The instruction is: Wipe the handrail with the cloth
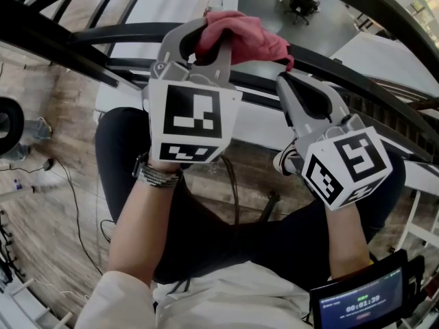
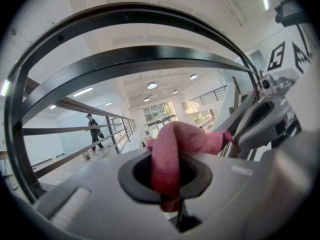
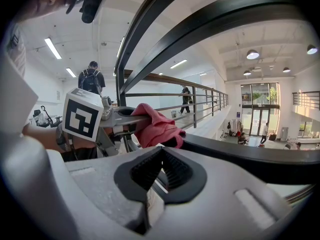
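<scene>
A pink cloth [image 1: 243, 36] is draped on the black curved handrail [image 1: 123, 33], and my left gripper [image 1: 206, 45] is shut on its near end. In the left gripper view the cloth [image 2: 172, 144] bulges up through the shut gripper [image 2: 170, 184], with the handrail [image 2: 150, 59] arching above. My right gripper [image 1: 287, 81] sits just right of the cloth against the handrail, shut and holding nothing. In the right gripper view its ribbed pads meet at the tip [image 3: 160, 151], the cloth [image 3: 155, 126] lies just ahead on the handrail [image 3: 250, 156], and the left gripper [image 3: 117, 116] clamps the cloth.
Lower black rails [image 1: 62, 53] run beneath the handrail, with a floor far below. My dark-trousered legs [image 1: 206, 232] fill the middle. A small screen device [image 1: 363, 300] sits at the bottom right. People walk along the corridor [image 3: 91, 79], [image 2: 93, 129].
</scene>
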`<state>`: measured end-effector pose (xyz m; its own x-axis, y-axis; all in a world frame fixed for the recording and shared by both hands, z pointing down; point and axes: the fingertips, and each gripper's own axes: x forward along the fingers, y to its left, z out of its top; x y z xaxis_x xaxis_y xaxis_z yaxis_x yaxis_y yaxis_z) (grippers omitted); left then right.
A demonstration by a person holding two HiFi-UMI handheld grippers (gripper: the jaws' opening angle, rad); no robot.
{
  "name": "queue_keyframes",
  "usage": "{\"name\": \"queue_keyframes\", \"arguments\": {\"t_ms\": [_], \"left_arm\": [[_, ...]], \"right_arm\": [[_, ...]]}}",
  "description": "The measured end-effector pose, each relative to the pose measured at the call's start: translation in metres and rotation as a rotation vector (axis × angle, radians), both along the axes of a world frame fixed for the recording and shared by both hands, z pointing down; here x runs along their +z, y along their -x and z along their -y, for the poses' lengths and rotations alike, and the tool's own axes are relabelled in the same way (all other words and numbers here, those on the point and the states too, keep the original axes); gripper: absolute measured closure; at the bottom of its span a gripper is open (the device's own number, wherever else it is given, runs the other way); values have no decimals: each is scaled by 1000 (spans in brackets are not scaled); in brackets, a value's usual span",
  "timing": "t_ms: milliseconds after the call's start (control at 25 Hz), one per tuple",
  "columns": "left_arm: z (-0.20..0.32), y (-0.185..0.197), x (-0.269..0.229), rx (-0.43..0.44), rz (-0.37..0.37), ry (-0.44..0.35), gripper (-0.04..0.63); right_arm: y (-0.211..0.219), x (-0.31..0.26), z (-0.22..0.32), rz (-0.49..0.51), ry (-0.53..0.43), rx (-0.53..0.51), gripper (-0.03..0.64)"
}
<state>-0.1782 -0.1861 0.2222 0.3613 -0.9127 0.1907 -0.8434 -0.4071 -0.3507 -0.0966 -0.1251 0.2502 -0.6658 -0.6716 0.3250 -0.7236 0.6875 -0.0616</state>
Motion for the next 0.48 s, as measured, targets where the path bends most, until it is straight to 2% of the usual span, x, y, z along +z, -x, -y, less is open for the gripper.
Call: {"name": "queue_keyframes", "arguments": {"t_ms": [480], "left_arm": [[0, -3, 0, 11, 0, 0, 568]], "right_arm": [[0, 1, 1, -3, 1, 2, 615]]}}
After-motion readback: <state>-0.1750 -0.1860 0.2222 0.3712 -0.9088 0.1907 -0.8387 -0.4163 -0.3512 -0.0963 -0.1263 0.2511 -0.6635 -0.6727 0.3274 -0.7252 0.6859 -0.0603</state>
